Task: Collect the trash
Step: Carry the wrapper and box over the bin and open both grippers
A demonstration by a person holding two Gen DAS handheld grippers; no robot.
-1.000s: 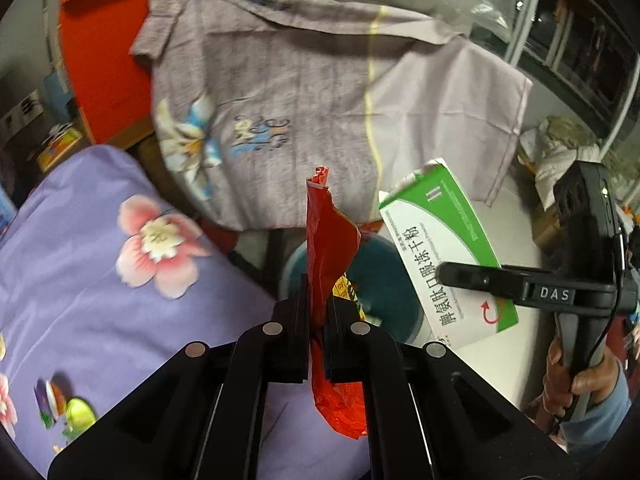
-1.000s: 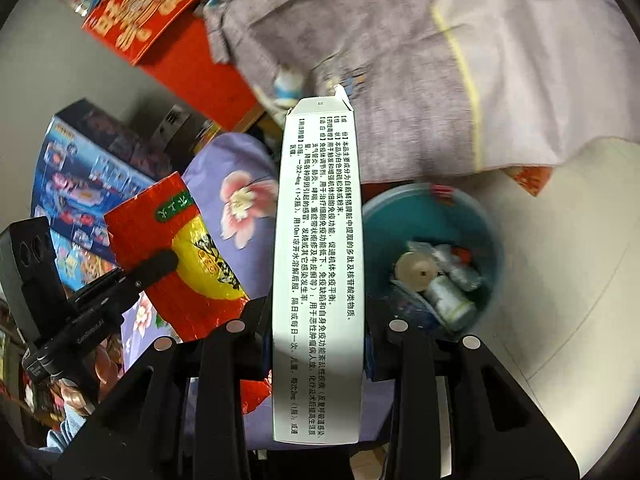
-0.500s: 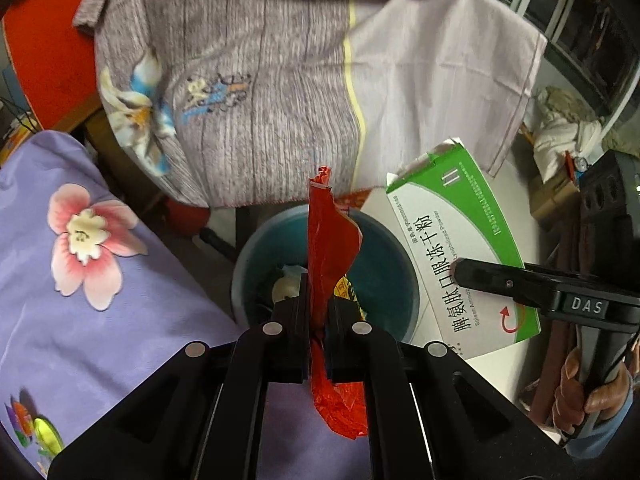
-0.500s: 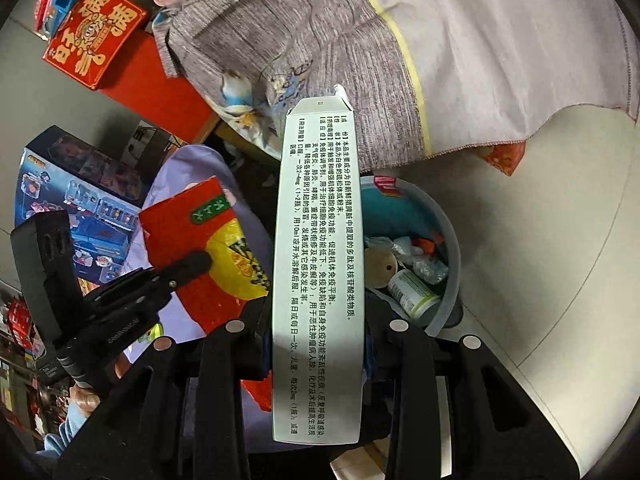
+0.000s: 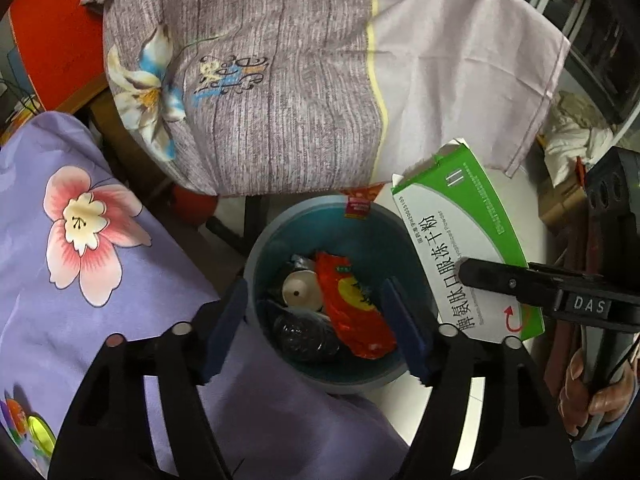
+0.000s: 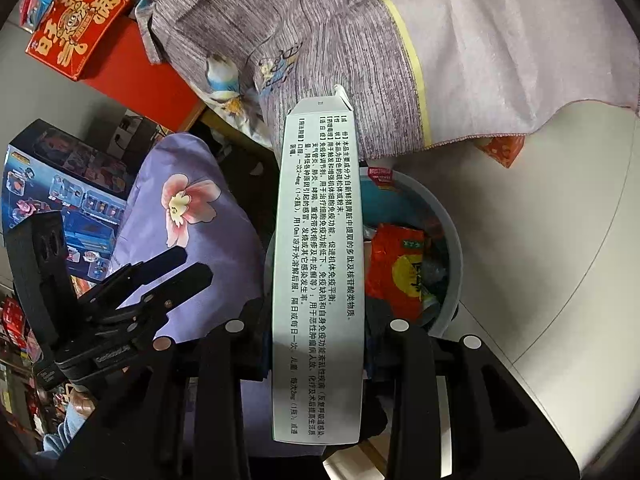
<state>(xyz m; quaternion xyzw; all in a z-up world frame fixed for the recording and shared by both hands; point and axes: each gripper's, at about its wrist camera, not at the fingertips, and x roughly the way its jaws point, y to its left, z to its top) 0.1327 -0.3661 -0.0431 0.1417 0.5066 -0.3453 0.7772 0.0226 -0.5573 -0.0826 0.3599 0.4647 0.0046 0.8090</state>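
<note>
Over the blue-grey trash bin, the left gripper is hanging with jaws wide and nothing between them; the red snack wrapper is lying inside the bin on top of a small white-capped bottle and crumpled clear plastic, so that piece reads as done; the right gripper is clamping the green-and-white medicine box lengthwise, jaws set to the box's width; the box is sitting just beside the bin's rim in the left view, not yet in; remaining, by judgement: shifting the box over the opening and letting go; a small red scrap is peeking from under the hanging floral cloth, possibly another pickup.
</note>
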